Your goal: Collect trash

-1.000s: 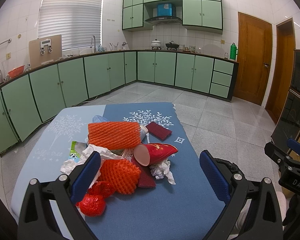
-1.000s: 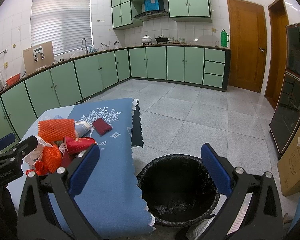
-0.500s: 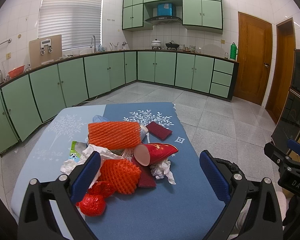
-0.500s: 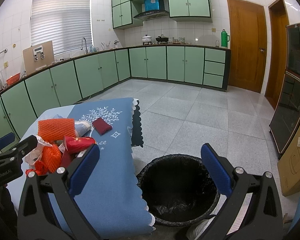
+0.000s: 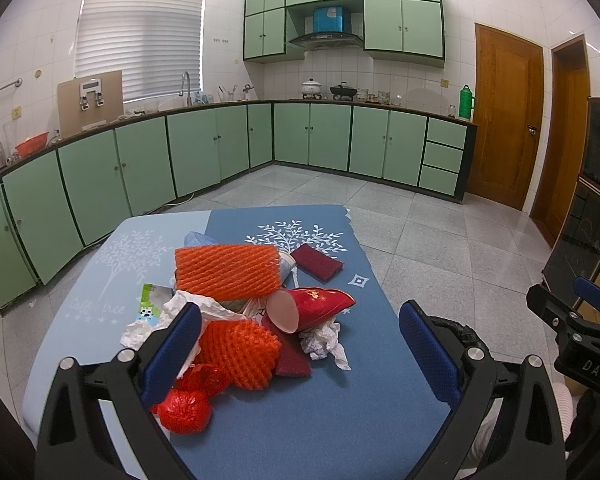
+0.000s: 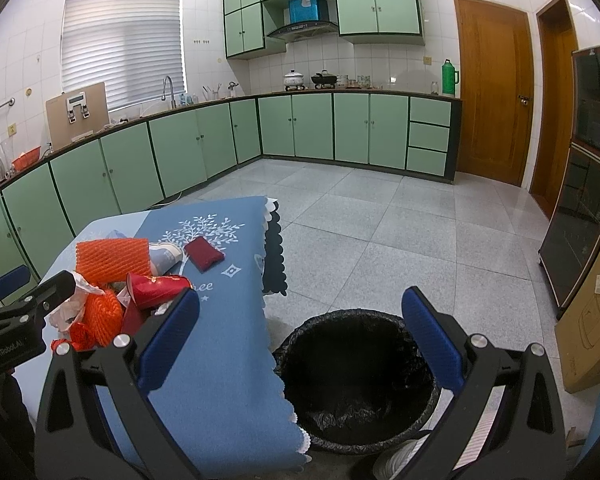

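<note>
- Hovering above the near edge of the blue tablecloth (image 5: 332, 412), your left gripper (image 5: 300, 354) has its jaws spread wide and holds nothing.
- The trash pile lies just ahead of it, between the two blue pads: an orange foam net (image 5: 226, 270) on top, a second crumpled orange net (image 5: 240, 352) below it, and a red plastic ball (image 5: 186, 416) beside the left pad.
- A red paper cup (image 5: 312, 308) lies on its side, touching crumpled white tissue (image 5: 324, 342).
- A dark red pouch (image 5: 316, 262) lies apart, farther back on the cloth.
- Your right gripper (image 6: 300, 346) is also spread and empty, above the bin with the black liner (image 6: 356, 376).
- The bin stands on the floor just beside the table's scalloped cloth edge (image 6: 274, 264).
- A cardboard box (image 6: 592, 320) stands at the right of the bin.
</note>
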The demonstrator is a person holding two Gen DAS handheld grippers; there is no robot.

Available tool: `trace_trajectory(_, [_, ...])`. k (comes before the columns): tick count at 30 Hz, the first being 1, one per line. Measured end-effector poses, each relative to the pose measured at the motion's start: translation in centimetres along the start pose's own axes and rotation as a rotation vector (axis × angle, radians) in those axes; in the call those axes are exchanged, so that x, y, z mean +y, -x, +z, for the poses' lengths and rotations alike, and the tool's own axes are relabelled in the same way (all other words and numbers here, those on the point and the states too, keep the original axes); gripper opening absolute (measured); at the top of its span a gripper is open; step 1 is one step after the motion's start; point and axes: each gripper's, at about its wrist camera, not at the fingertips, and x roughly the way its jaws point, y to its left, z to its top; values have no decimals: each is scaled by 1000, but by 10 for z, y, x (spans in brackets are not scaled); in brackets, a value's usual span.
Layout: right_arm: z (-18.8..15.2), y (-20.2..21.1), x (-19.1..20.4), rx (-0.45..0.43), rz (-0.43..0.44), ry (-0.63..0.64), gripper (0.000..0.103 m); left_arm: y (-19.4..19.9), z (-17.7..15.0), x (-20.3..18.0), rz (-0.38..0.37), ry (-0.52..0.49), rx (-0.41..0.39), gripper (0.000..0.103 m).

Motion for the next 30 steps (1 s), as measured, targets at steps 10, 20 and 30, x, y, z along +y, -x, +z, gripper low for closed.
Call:
trace_trajectory(10, [4, 1, 2, -9, 4, 8, 98, 0, 0, 0, 0, 0, 0, 97])
trace_trajectory(20, [4, -2, 8, -18, 17, 12, 98, 3, 5, 2, 4, 6, -5, 97])
trace_trajectory(30, [5, -25, 31, -22, 83, 1, 98, -4, 3, 56, 113, 65, -13, 97])
